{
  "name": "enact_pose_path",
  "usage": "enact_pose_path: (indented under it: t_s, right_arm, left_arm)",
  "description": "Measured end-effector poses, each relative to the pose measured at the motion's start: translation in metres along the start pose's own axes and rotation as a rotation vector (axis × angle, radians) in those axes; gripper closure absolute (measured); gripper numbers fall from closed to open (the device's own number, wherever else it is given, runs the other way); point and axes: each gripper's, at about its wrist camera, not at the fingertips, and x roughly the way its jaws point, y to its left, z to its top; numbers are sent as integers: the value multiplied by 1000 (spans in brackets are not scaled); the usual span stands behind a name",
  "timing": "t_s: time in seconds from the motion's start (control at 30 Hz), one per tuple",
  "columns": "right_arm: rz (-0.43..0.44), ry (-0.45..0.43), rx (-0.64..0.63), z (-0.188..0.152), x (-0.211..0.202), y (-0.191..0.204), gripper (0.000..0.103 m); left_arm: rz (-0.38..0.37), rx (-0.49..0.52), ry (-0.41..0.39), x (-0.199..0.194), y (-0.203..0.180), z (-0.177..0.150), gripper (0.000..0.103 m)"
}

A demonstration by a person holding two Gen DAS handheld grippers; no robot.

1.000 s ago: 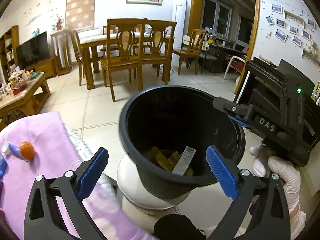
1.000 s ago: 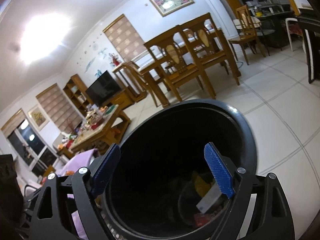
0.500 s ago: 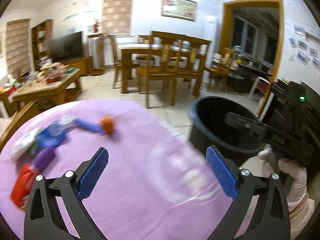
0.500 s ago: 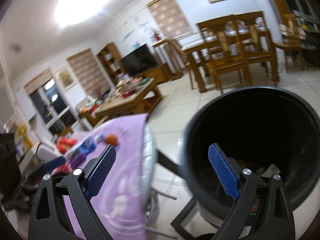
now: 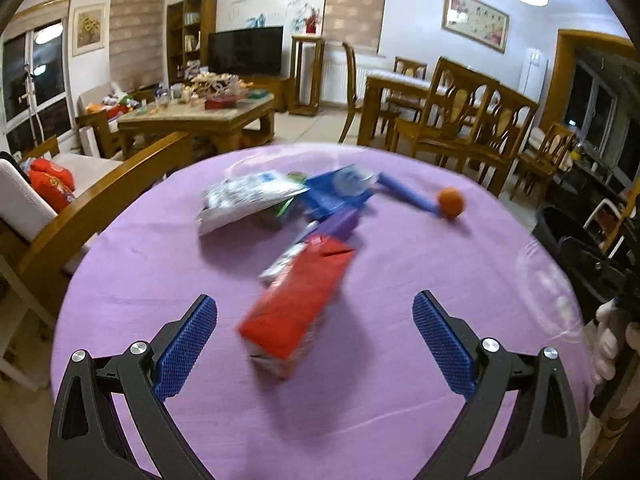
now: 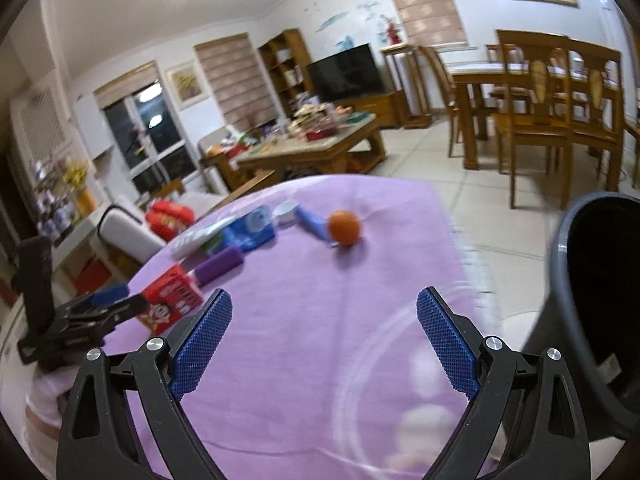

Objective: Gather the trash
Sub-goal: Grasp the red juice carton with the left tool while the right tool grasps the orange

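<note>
A heap of trash lies on the round table with a purple cloth (image 5: 160,280). It holds a red carton (image 5: 296,300), a white bag (image 5: 248,200), a blue packet (image 5: 336,192), a purple tube (image 5: 340,222), a blue tube (image 5: 408,198) and an orange ball (image 5: 451,202). My left gripper (image 5: 314,302) is open just short of the carton and does not touch it. Over bare cloth, my right gripper (image 6: 326,300) is open and empty, with the orange ball (image 6: 344,227) and the red carton (image 6: 172,300) ahead. The left gripper (image 6: 116,300) shows there beside the carton.
A black bin (image 6: 592,300) stands off the table's right edge, also seen as the black bin (image 5: 560,228). A wooden armchair (image 5: 100,200) is on the left. A cluttered coffee table (image 5: 200,116) and dining chairs (image 5: 472,120) stand beyond. A gloved hand (image 5: 612,340) is at the right.
Both grippers have swung left, away from the black bin's mouth and over the purple table. The trash heap has come into view and the bin has slid to the right edge.
</note>
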Motion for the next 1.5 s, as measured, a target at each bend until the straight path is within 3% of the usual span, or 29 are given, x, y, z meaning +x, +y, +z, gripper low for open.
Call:
enact_pose_path:
  t_s: [0.1,0.27,0.33,0.37,0.4,0.53,0.67,0.73,0.83,1.07,1.13,1.3,1.5]
  right_arm:
    - [11,25,-35,1,14,15,11]
    - [32,82,-81,10,39,38,11]
    - [34,83,-102,14,45,43,11]
    - [30,87,-122,19,49,48,11]
    - [25,84,-136,23,52,51,11]
    - [-33,80,-156,41,72,50,11]
    - [-112,108,-142,61,103,34,15]
    - [-153,145,-144,69,119,27,31]
    - [-187,195,-126,76,142,16,44]
    - [-227,261,-85,72,176,-5,56]
    - [-230,267,-77,69,179,-10,68]
    - [-183,260,-45,69,178,-16,69]
    - [-43,219,-21,60,145,9,69]
  left_arm:
    - [4,13,24,10,9,0,6]
    - [-53,0,93,26,20,1,9]
    - [-77,-10,129,34,23,1,28]
    - [-112,-26,170,42,26,-1,45]
    - [-137,-33,193,47,27,-2,54]
    - [-153,-10,192,43,27,-4,69]
    - [-133,-11,141,29,29,-5,70]
    - [-140,-14,138,27,30,-5,70]
    - [-151,-29,130,25,32,-6,70]
    - [-143,-24,110,23,31,-5,70]
    - [-141,-27,105,22,32,-5,70]
    - [-141,-34,88,17,34,-6,70]
    - [-140,-35,34,6,34,-7,70]
